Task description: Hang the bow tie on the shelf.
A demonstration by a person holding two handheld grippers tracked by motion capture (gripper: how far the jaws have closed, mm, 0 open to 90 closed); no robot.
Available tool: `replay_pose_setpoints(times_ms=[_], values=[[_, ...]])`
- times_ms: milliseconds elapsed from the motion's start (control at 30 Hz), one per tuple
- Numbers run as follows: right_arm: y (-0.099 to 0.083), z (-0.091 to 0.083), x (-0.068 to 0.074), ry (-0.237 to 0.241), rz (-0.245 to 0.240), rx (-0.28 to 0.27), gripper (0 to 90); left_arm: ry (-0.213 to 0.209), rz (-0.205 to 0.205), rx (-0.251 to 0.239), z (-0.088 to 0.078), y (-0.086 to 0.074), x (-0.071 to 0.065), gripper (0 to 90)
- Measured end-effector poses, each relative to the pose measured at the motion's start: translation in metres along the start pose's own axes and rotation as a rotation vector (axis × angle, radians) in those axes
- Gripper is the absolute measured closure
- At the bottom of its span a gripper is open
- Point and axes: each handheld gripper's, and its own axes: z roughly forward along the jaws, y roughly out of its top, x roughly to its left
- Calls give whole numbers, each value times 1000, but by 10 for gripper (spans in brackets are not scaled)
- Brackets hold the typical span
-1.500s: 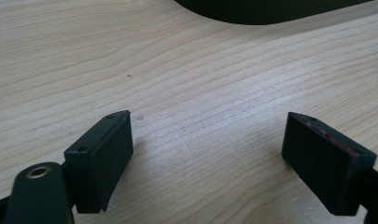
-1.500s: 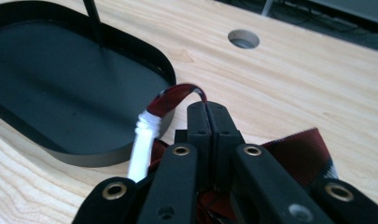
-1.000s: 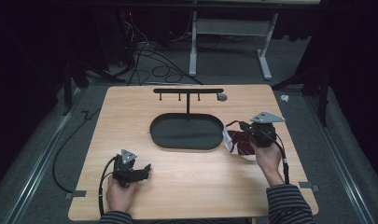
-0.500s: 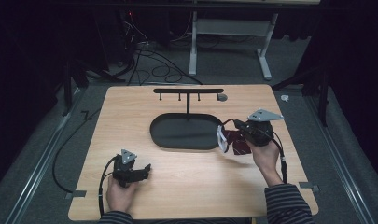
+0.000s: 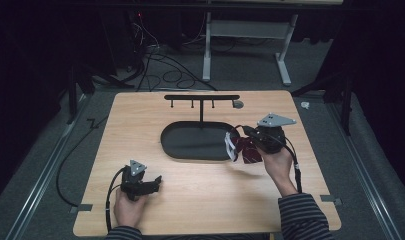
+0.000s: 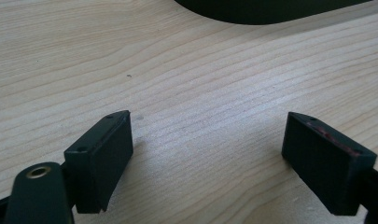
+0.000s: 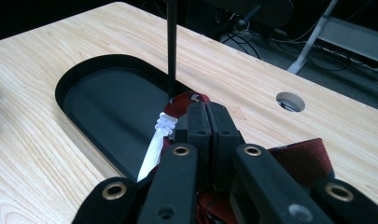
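A dark red fabric piece with a white strap hangs from my right gripper, over the right end of the black oval tray. In the right gripper view the jaws are pressed together on the item's red cord loop, and the white strap dangles to their left above the tray. The right gripper points at the upright pole of the black hook rack. My left gripper rests low at the table's front left, open with only bare wood between its pads.
The rack stands at the tray's far edge, its crossbar carrying several small hooks. A round hole is in the tabletop by the crossbar's right end. Cables and a metal stand lie on the floor beyond the table.
My right gripper has carried the red fabric piece leftward and slightly up, from beside the tray to over its right end. The left gripper has stayed still.
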Motion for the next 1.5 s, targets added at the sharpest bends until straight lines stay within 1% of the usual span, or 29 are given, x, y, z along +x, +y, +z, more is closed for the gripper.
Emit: replay_pose_setpoints(times_ms=[33,67,133,300,367,567,667,933,1000,1367,1500], values=[[1,1,0,3,-2,-2,900,0,0,0,0,0,0,167],[1,1,1,6,6,-1,900,0,0,0,0,0,0,167],[3,2,1,11,-1,-3,900,0,0,0,0,0,0,167],[6,4,2,23,6,0,900,0,0,0,0,0,0,167],[8,6,3,29,0,-6,900,0,0,0,0,0,0,167],[13,9,5,36,0,-5,900,0,0,0,0,0,0,167],[15,10,6,39,-9,-3,900,0,0,0,0,0,0,167],[21,13,9,52,-13,-7,900,0,0,0,0,0,0,167],[22,14,10,56,-8,-5,900,0,0,0,0,0,0,167],[33,28,15,73,-11,-4,900,0,0,0,0,0,0,167],[36,32,16,77,-6,-3,900,0,0,0,0,0,0,167]])
